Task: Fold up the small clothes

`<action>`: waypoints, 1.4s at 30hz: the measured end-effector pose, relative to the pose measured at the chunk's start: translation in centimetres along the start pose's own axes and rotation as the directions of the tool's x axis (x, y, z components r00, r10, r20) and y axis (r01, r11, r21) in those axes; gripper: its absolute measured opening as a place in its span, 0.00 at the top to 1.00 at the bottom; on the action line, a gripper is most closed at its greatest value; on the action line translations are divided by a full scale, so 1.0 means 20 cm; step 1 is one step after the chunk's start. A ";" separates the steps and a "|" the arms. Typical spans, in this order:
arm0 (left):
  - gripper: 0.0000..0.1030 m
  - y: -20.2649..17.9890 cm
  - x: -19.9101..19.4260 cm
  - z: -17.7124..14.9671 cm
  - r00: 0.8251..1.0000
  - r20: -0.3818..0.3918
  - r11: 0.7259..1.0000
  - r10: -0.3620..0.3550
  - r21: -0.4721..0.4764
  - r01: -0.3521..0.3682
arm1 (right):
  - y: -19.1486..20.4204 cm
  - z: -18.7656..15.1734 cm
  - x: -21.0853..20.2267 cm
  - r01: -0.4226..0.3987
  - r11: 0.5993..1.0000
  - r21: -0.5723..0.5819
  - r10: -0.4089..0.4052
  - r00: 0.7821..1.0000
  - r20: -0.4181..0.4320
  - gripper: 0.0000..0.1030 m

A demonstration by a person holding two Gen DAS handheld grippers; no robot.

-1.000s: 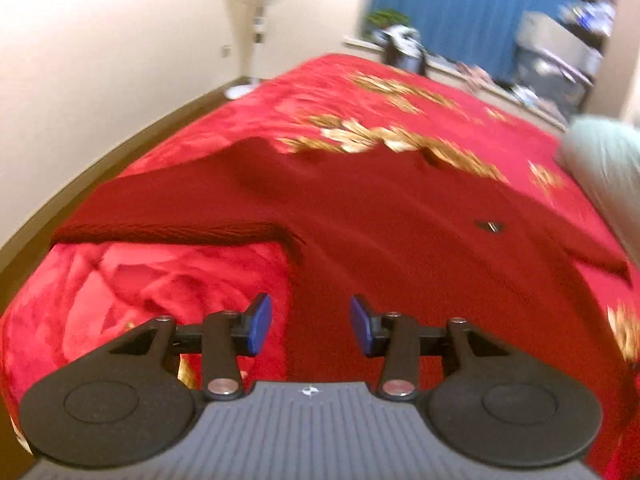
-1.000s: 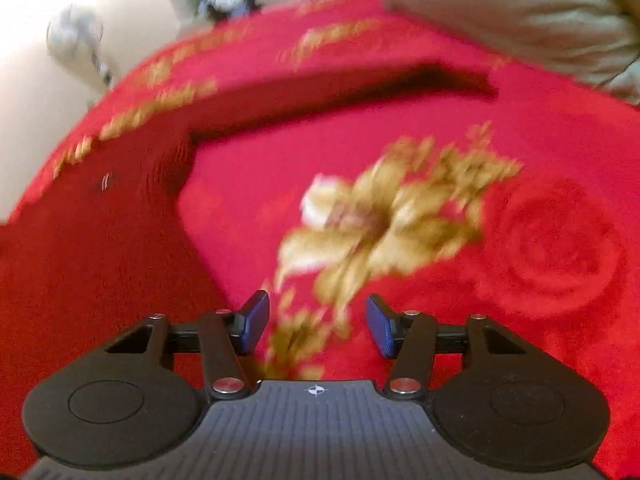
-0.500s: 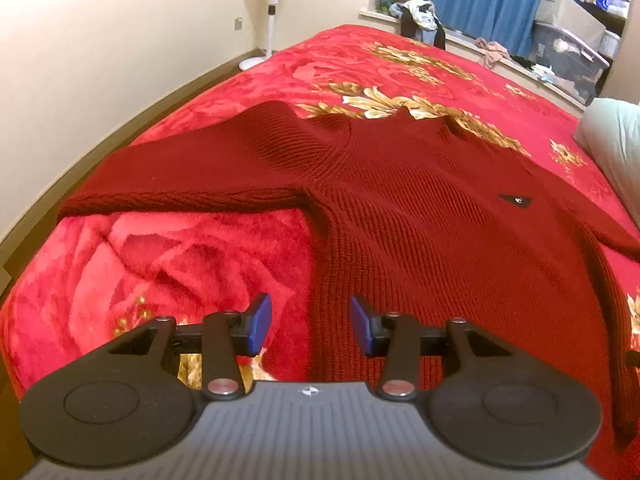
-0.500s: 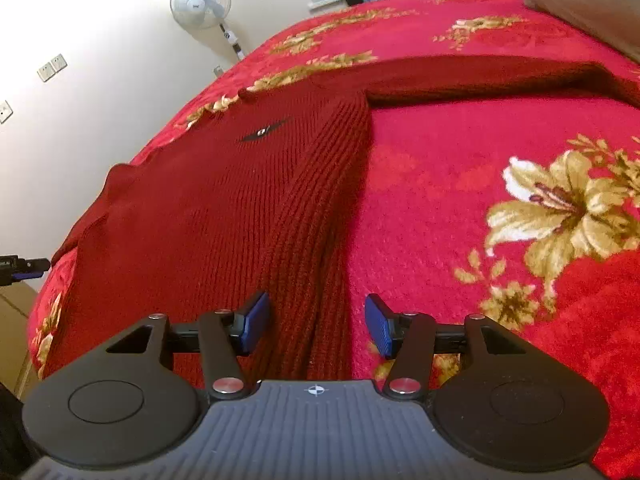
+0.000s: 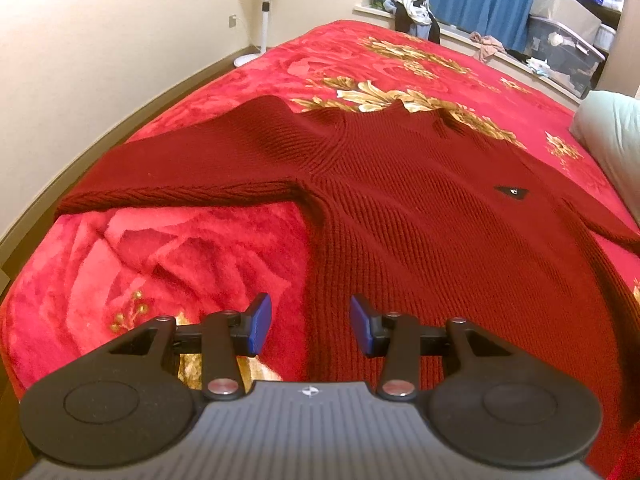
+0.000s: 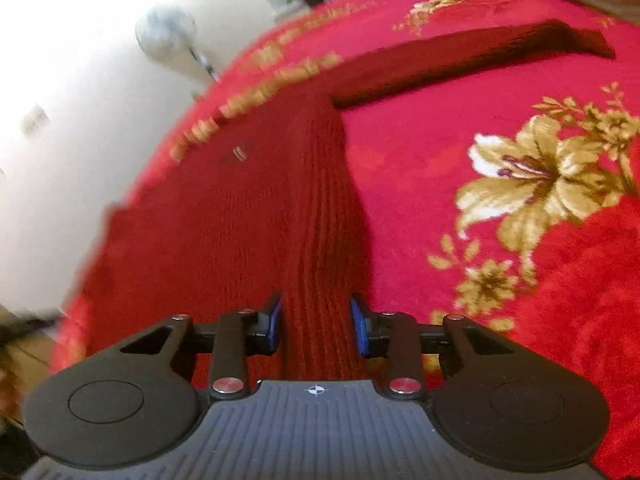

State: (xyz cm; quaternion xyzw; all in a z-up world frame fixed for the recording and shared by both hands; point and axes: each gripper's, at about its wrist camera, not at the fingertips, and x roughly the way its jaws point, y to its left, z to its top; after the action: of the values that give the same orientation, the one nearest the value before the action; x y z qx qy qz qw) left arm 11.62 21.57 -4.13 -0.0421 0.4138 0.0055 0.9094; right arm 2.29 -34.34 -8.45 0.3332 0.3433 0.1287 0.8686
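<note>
A dark red knitted sweater [image 5: 420, 208] lies flat, front up, on a red floral blanket [image 5: 180, 264], sleeves spread out. My left gripper [image 5: 310, 326] is open and empty, low over the sweater's left bottom edge. In the right wrist view the sweater [image 6: 256, 220] shows from its other side, blurred. My right gripper [image 6: 316, 326] is open, its blue pads [image 6: 275, 320] on either side of a raised ridge of the sweater's right edge; the cloth sits between the jaws, not pinched.
A pale pillow [image 5: 612, 136] lies at the bed's right. A standing fan [image 5: 262, 8] is by the cream wall on the left. Clothes and storage boxes [image 5: 560, 36] line the window sill under blue curtains. The bed's left edge drops to the floor.
My right gripper has moved forward and down onto the sweater's right edge, which now sits between its jaws. My left gripper has held nearly still over the left bottom edge.
</note>
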 end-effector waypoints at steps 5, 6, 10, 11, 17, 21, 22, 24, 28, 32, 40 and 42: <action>0.53 0.03 -0.02 0.00 1.000 0.007 1.000 -0.003 -0.017 0.003 | 0.00 0.08 -0.22 -0.158 0.986 0.047 0.144 0.965 0.222 0.63; 0.53 0.03 -0.02 -0.01 1.000 0.005 1.000 0.000 -0.018 0.000 | -0.03 0.08 -0.21 -0.083 0.994 0.067 0.069 0.978 0.195 0.62; 0.53 0.04 -0.02 -0.02 1.000 0.000 1.000 0.003 -0.014 -0.003 | -0.10 0.05 -0.07 0.189 0.979 0.075 -0.191 0.981 0.018 0.52; 0.53 0.04 -0.02 -0.02 1.000 0.000 1.000 0.003 -0.014 -0.003 | -0.11 0.03 -0.04 0.194 0.978 0.077 -0.193 0.981 -0.010 0.52; 0.53 0.05 -0.03 -0.02 1.000 -0.002 1.000 0.004 -0.012 -0.004 | -0.06 -0.03 0.07 0.241 0.970 -0.036 -0.243 0.965 -0.095 0.55; 0.53 0.06 -0.03 -0.03 1.000 -0.009 1.000 0.005 -0.007 -0.005 | -0.07 -0.03 0.00 0.282 0.959 0.010 -0.281 0.958 -0.050 0.80; 0.53 0.06 -0.03 -0.04 1.000 -0.009 1.000 0.004 -0.006 -0.004 | -0.08 -0.01 -0.05 0.265 0.963 0.042 -0.265 0.964 -0.005 0.80; 0.53 0.07 -0.04 -0.04 1.000 -0.010 1.000 0.002 -0.008 -0.002 | -0.06 0.02 -0.16 0.247 0.968 0.051 -0.251 0.964 0.087 0.82; 0.46 0.07 -0.02 -0.06 0.999 -0.046 1.000 -0.017 0.000 0.018 | -0.02 0.03 -0.17 0.606 0.784 -0.135 -0.583 0.793 0.178 0.94; 0.46 0.08 0.03 -0.09 0.989 -0.126 0.997 -0.081 -0.025 0.079 | -0.20 0.03 -0.18 0.365 0.924 0.113 -0.368 0.930 0.005 0.93; 0.53 0.01 0.12 -0.18 0.957 -0.270 0.993 -0.107 0.025 0.118 | -0.17 -0.03 -0.02 0.453 0.890 -0.043 -0.455 0.889 -0.050 0.64; 0.67 -0.03 0.14 -0.22 0.948 -0.307 0.991 -0.085 0.076 0.114 | -0.12 -0.05 -0.01 0.445 0.889 -0.107 -0.451 0.891 -0.049 0.79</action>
State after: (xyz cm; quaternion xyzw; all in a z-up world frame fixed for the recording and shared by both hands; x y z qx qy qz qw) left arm 10.20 20.45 -9.03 -0.0210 0.5454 -0.0662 0.8353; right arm 1.55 -35.76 -10.55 0.1995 0.4360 -0.0471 0.8763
